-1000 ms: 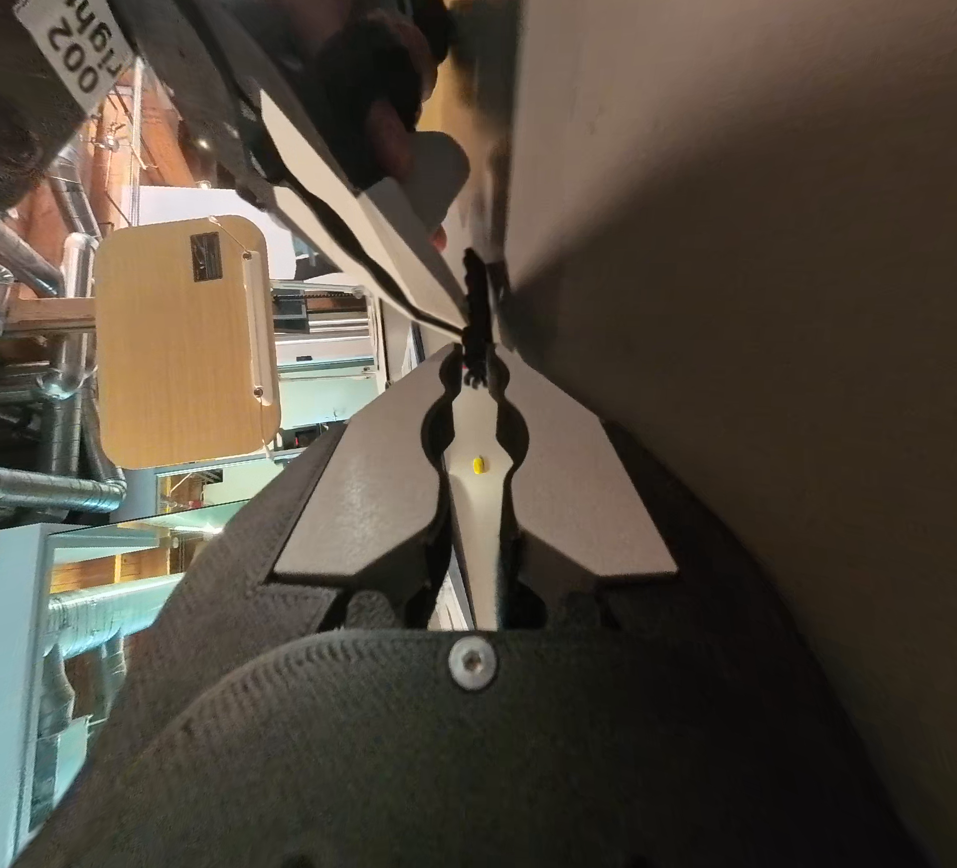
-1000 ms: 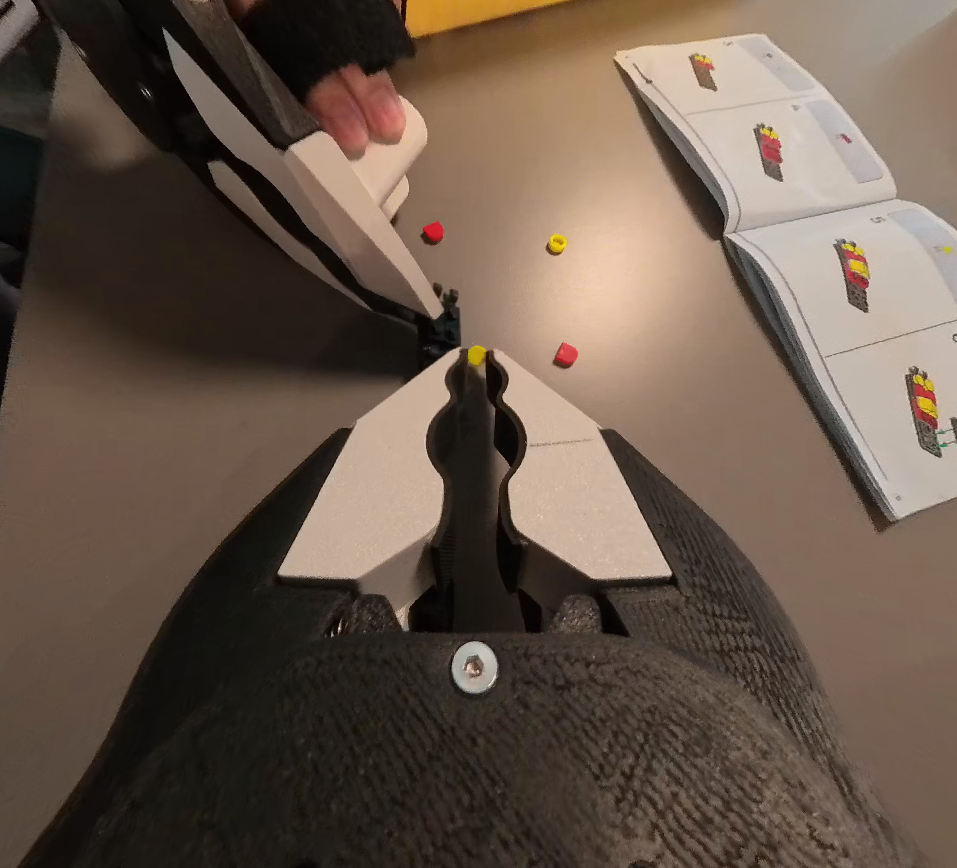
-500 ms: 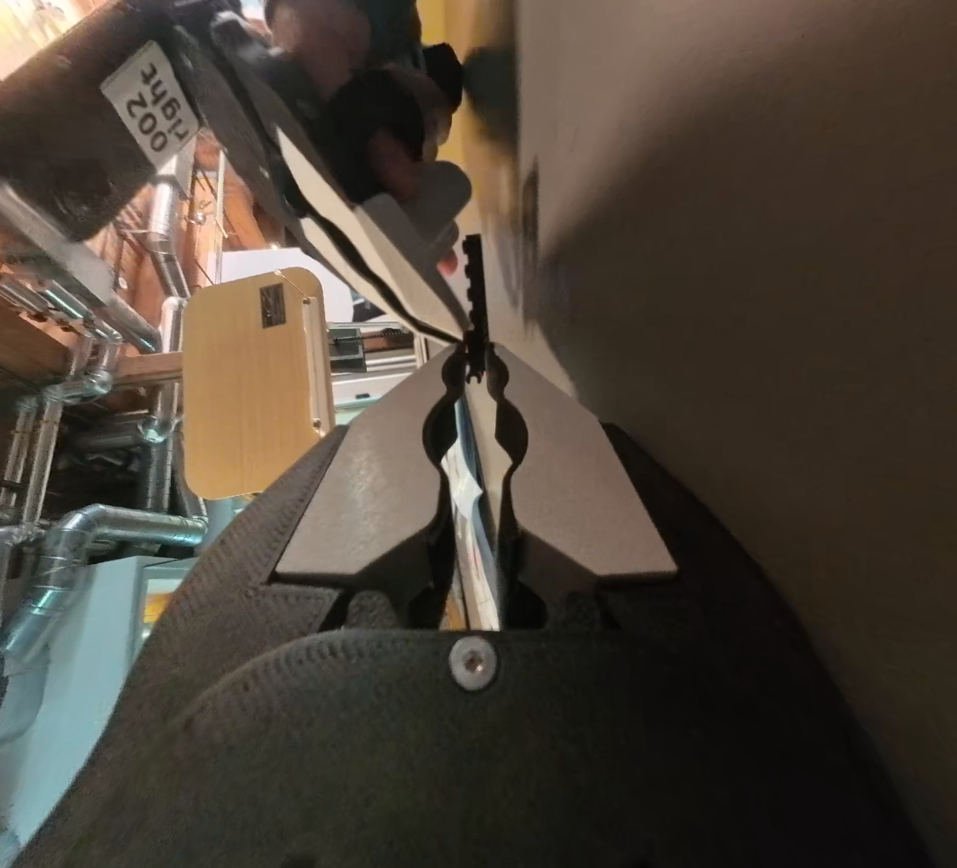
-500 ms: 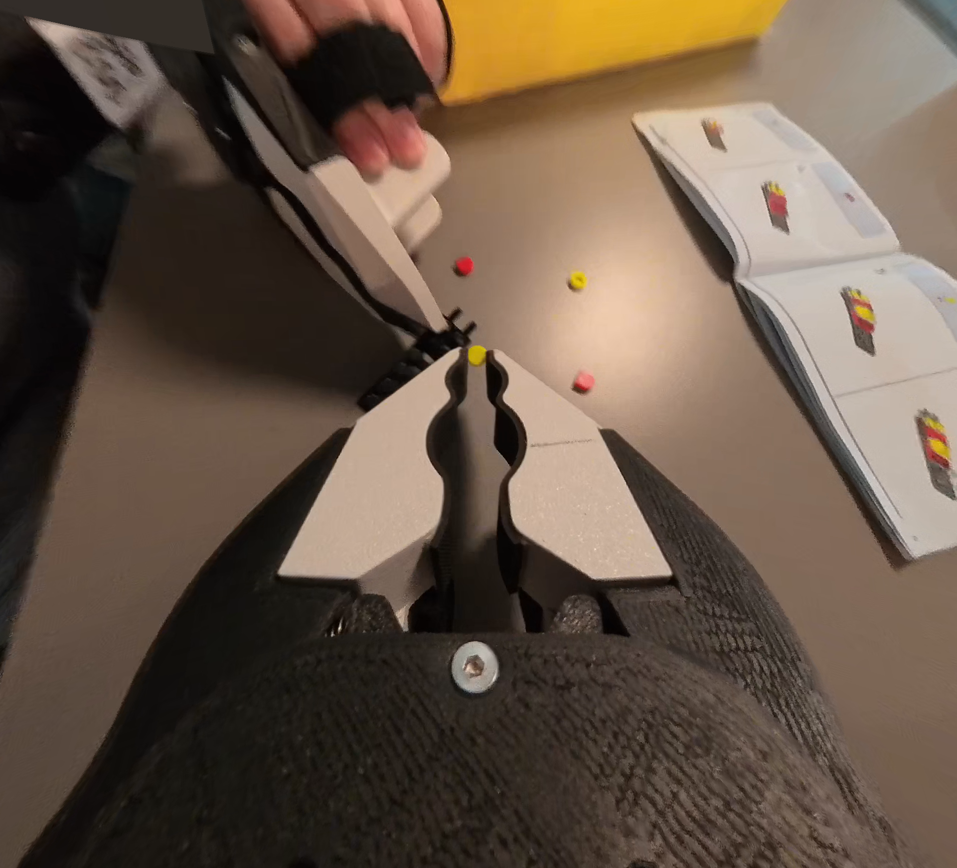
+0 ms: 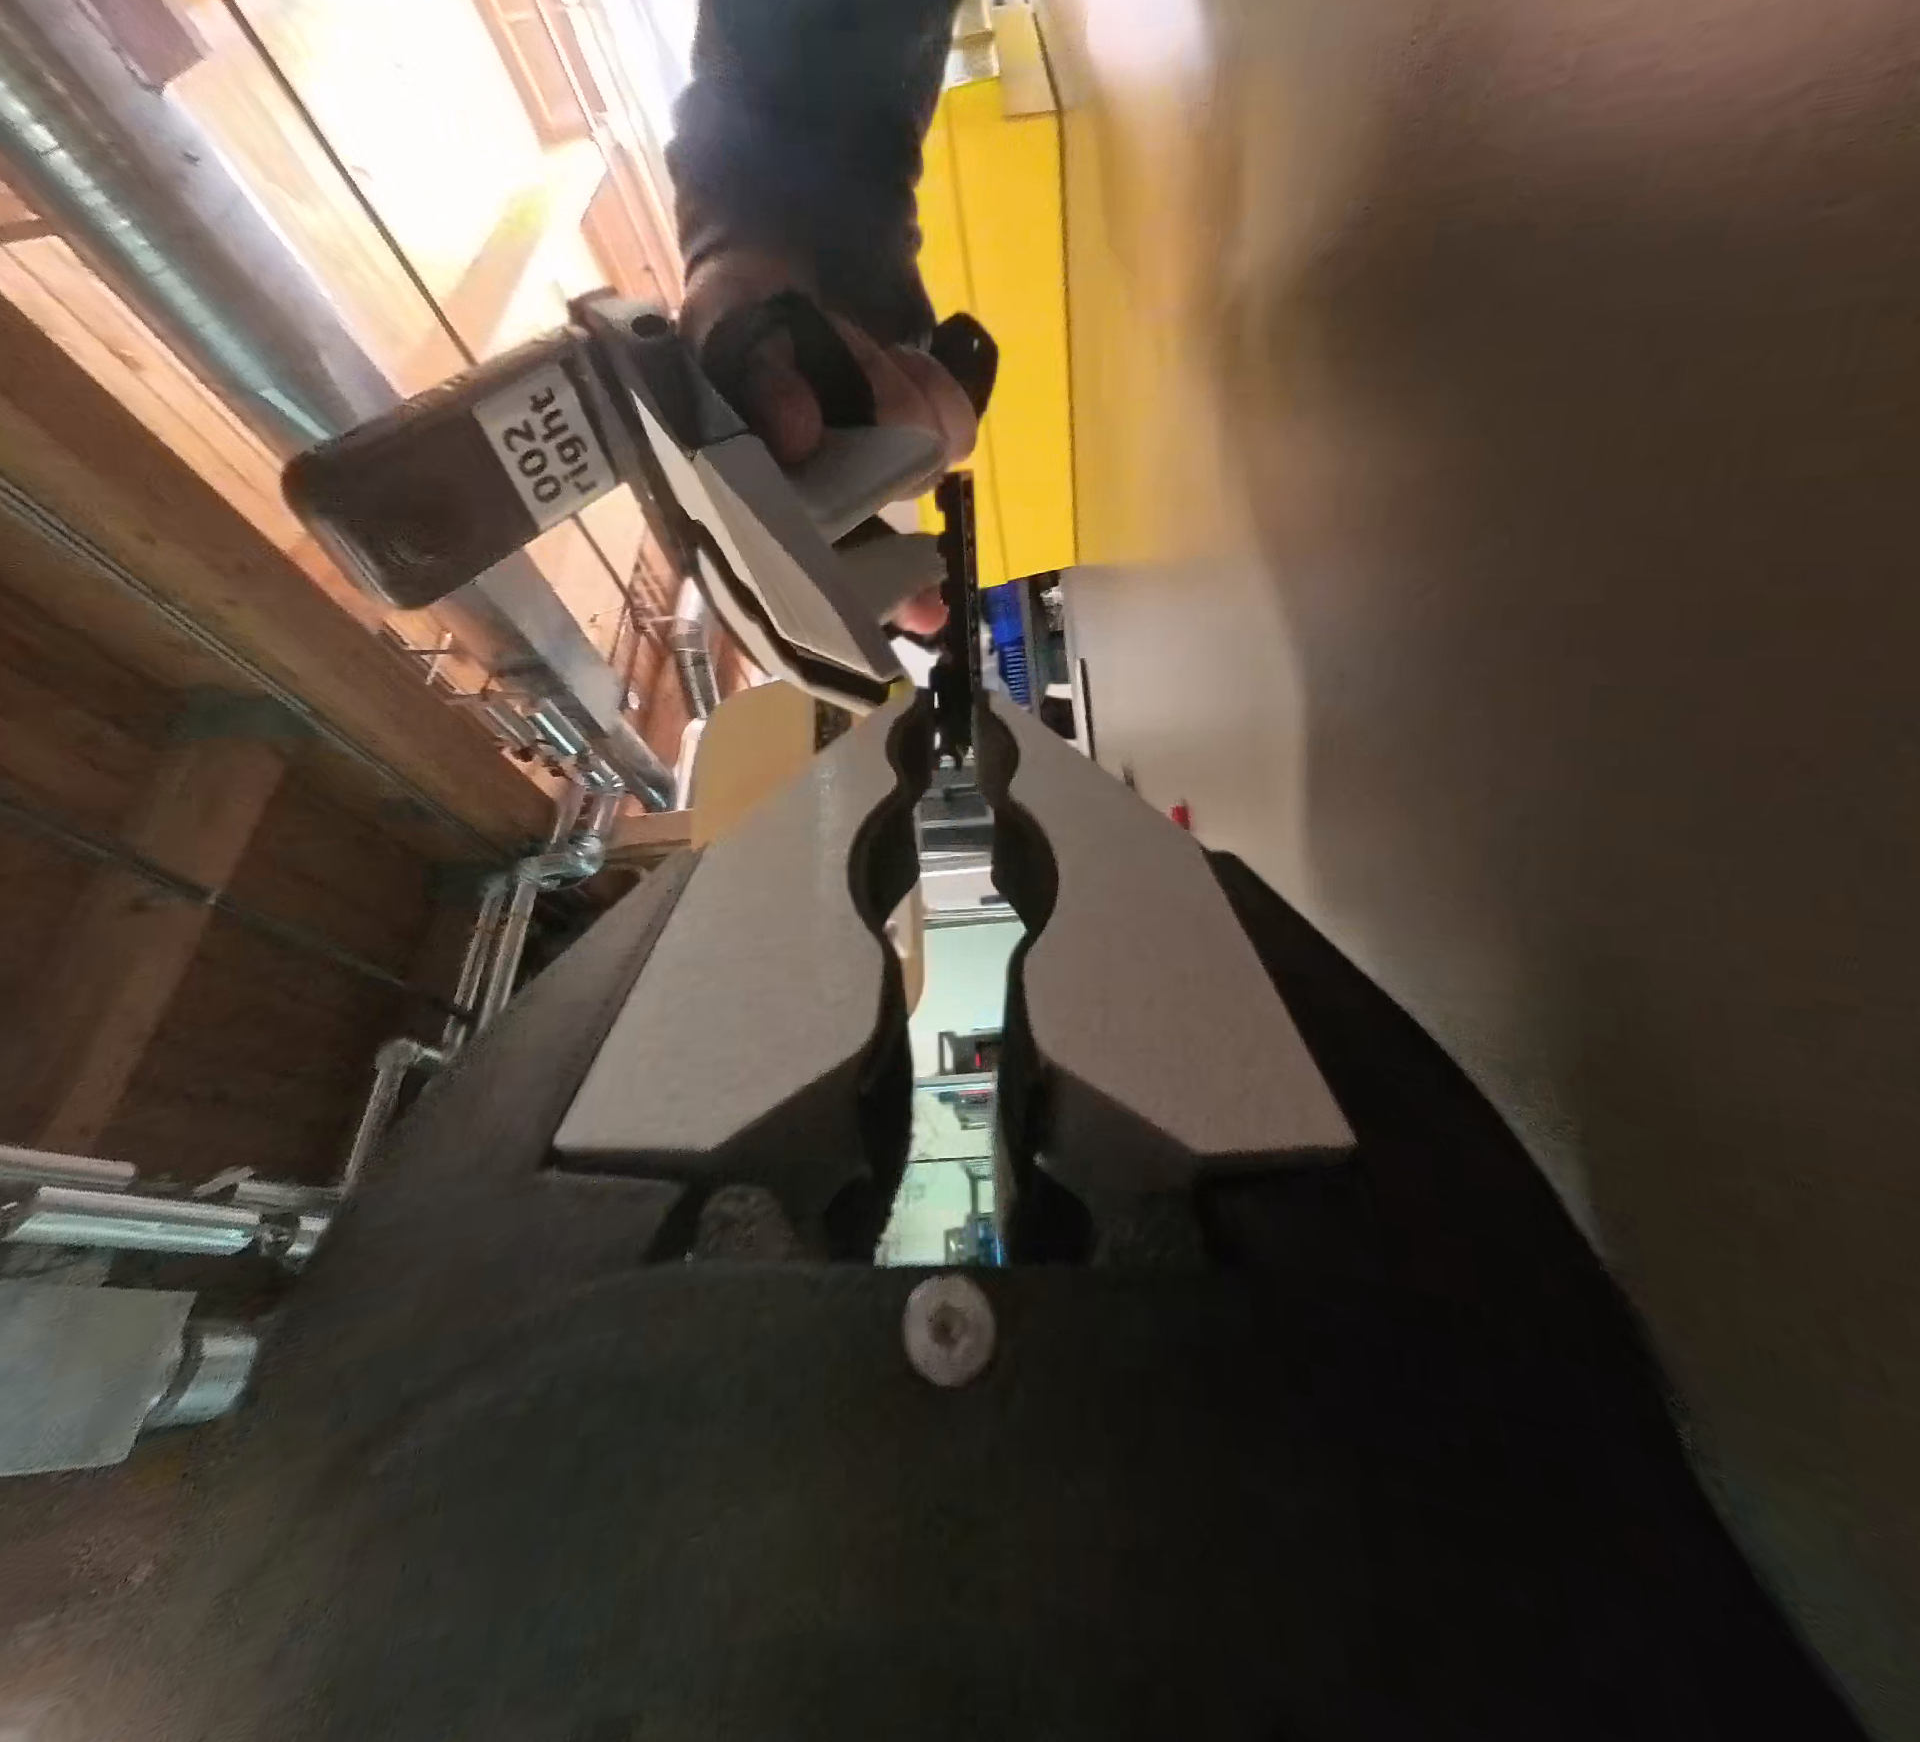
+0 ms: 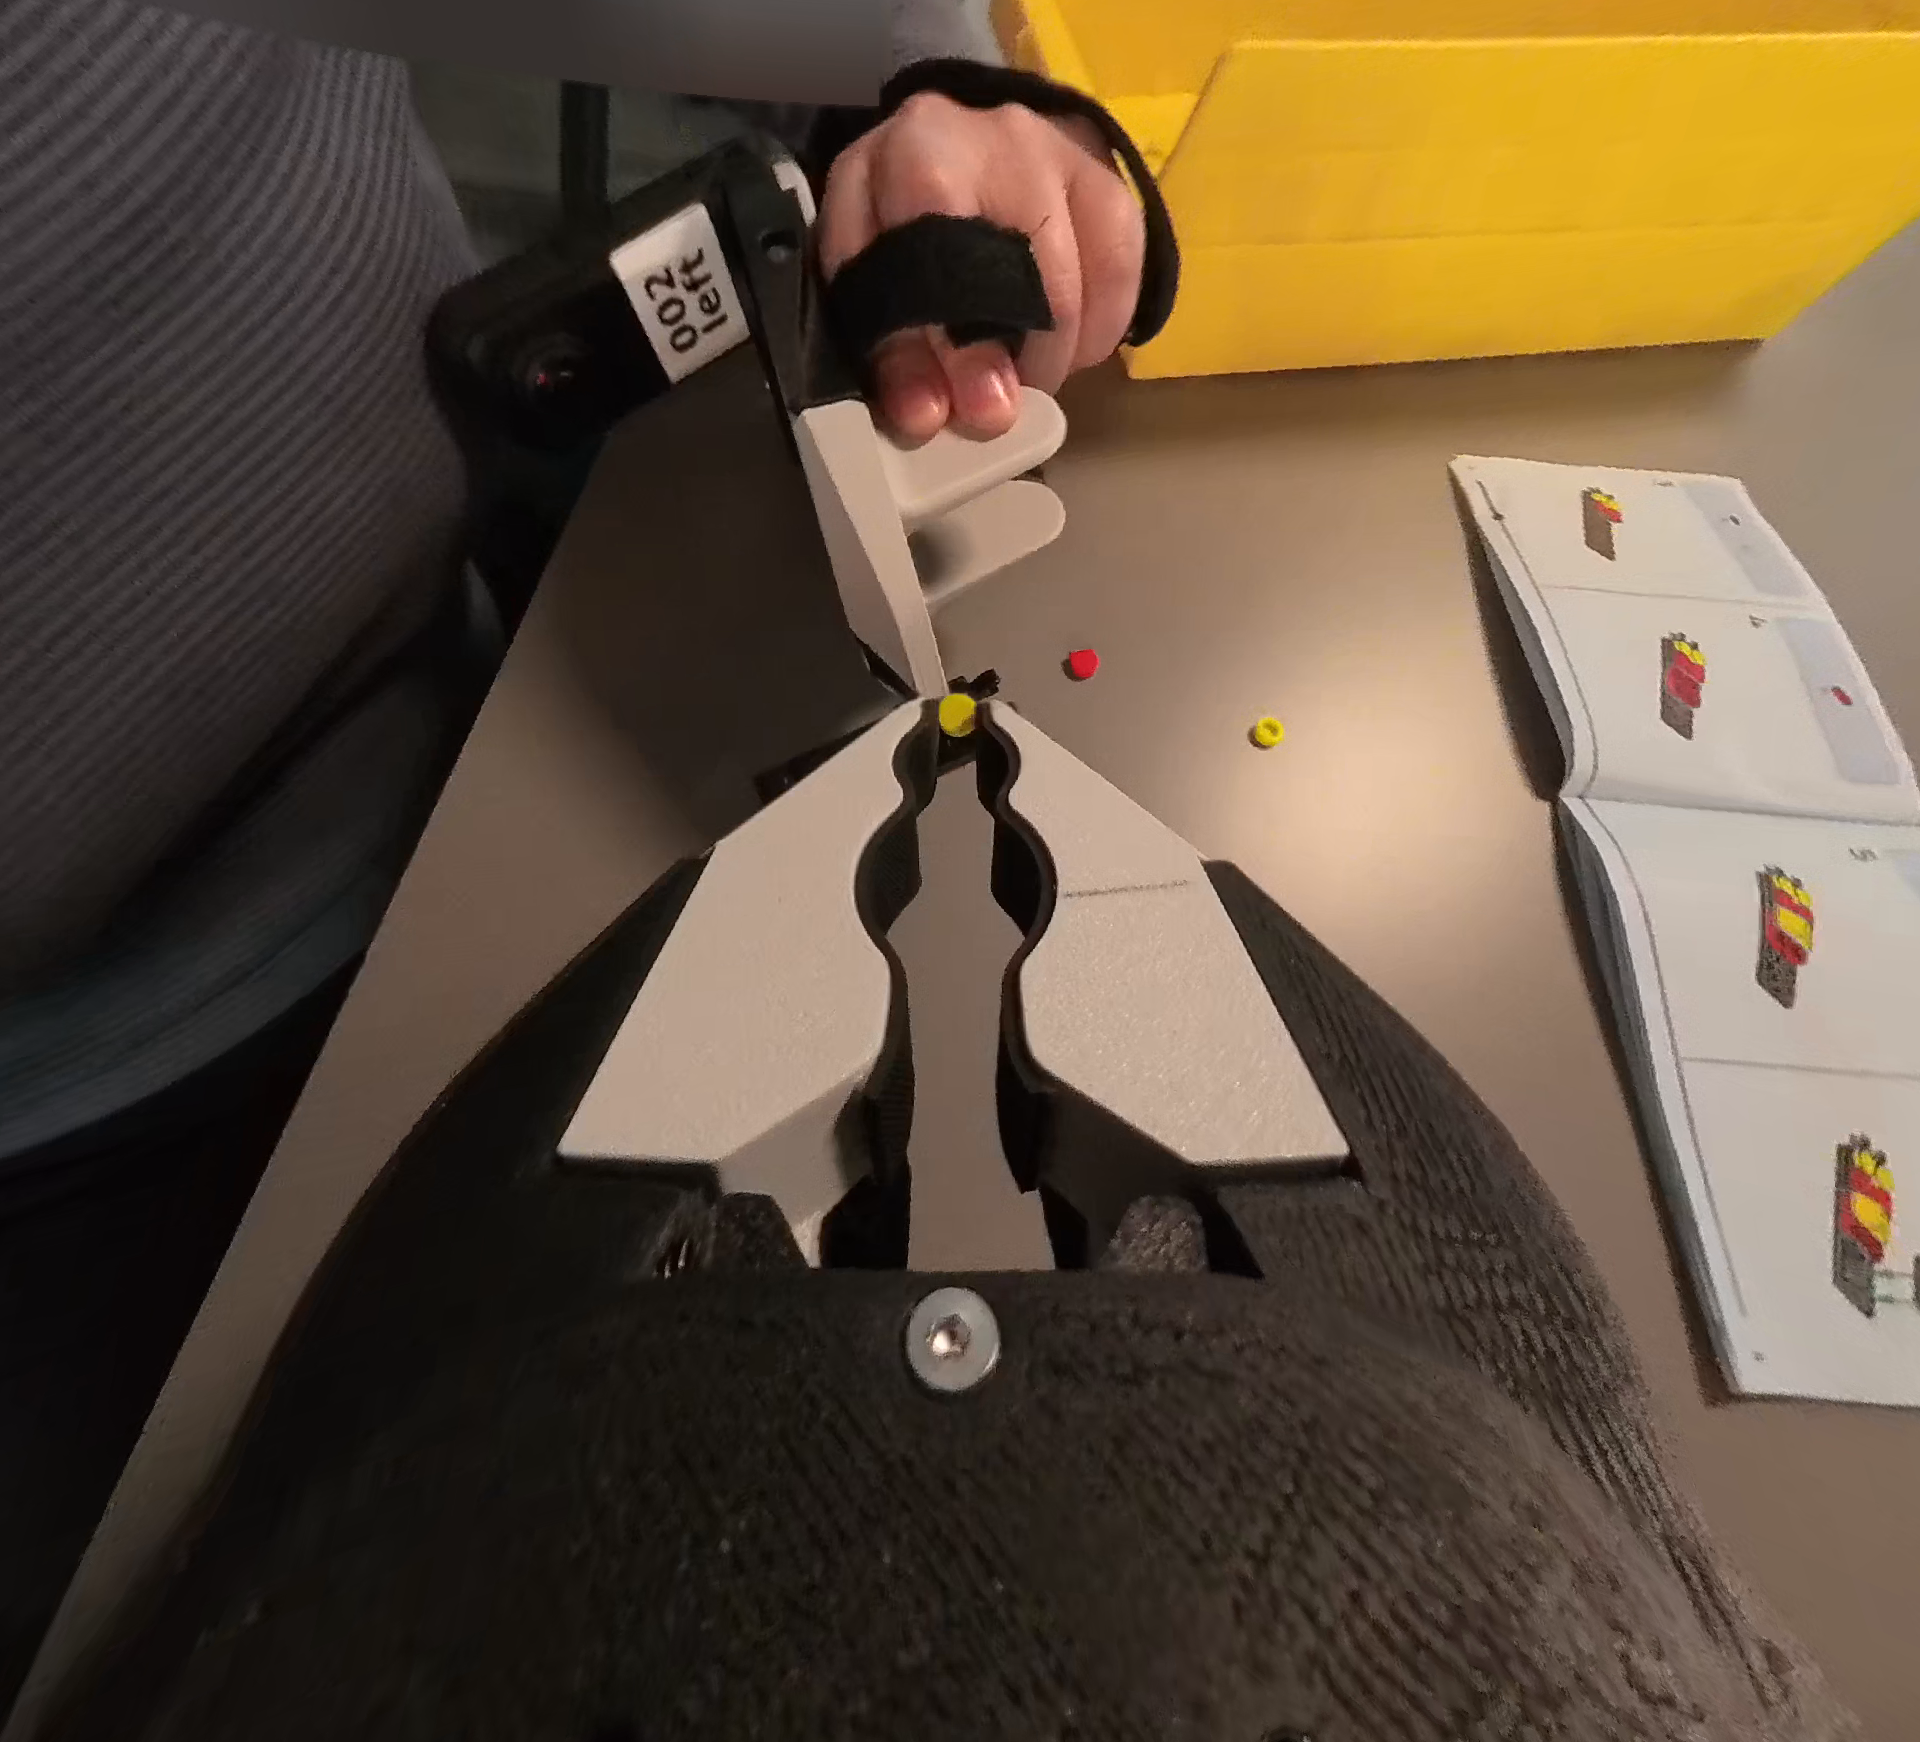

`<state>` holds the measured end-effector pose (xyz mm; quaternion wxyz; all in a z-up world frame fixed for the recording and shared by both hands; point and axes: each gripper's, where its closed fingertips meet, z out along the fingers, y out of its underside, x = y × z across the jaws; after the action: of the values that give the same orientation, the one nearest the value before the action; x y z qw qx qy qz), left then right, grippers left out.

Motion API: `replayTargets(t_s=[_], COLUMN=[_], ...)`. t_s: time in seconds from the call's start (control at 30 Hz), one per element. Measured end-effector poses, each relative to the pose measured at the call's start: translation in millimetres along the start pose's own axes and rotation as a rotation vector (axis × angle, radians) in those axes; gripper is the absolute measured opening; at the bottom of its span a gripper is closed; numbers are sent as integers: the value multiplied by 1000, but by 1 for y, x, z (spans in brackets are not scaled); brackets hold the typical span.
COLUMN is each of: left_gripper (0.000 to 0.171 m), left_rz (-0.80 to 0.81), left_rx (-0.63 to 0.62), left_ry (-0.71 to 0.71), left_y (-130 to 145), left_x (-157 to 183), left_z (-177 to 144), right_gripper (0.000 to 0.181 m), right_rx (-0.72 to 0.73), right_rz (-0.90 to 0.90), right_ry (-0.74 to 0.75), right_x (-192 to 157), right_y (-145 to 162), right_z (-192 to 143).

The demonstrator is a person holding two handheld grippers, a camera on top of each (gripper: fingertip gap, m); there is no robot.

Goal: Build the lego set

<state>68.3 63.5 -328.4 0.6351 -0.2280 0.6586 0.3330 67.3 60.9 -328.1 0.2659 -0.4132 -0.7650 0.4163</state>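
While the left gripper (image 5: 954,724) pinches a thin black lego plate (image 5: 960,570), the right gripper (image 6: 957,716) squeezes a small yellow lego piece (image 6: 956,713) beside it.

A white printed label (image 5: 551,445) is sitting in the upper left of the left wrist view, on the dark camera block of my right gripper (image 5: 891,682). A second white label (image 6: 686,310) is showing left of centre, high in the right wrist view, on my left gripper (image 6: 940,686). At that view's right edge, the open booklet (image 6: 1714,861) is carrying printed marks too small for me to be reading.
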Motion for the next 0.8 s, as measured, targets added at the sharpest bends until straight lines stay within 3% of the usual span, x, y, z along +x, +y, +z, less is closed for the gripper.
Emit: replayTargets(t_s=[0.13,0.8], left_gripper=[6,6], left_rz=[1,4], left_rx=[-3,-12], left_ry=[-30,-41], left_y=[-1,-6], left_x=[-4,2], left_z=[-1,2], right_gripper=[5,8], right_rx=[-57,-56], right_rz=[-38,-66], right_ry=[-5,-13], right_x=[3,3], right_y=[0,-2], right_z=[3,2])
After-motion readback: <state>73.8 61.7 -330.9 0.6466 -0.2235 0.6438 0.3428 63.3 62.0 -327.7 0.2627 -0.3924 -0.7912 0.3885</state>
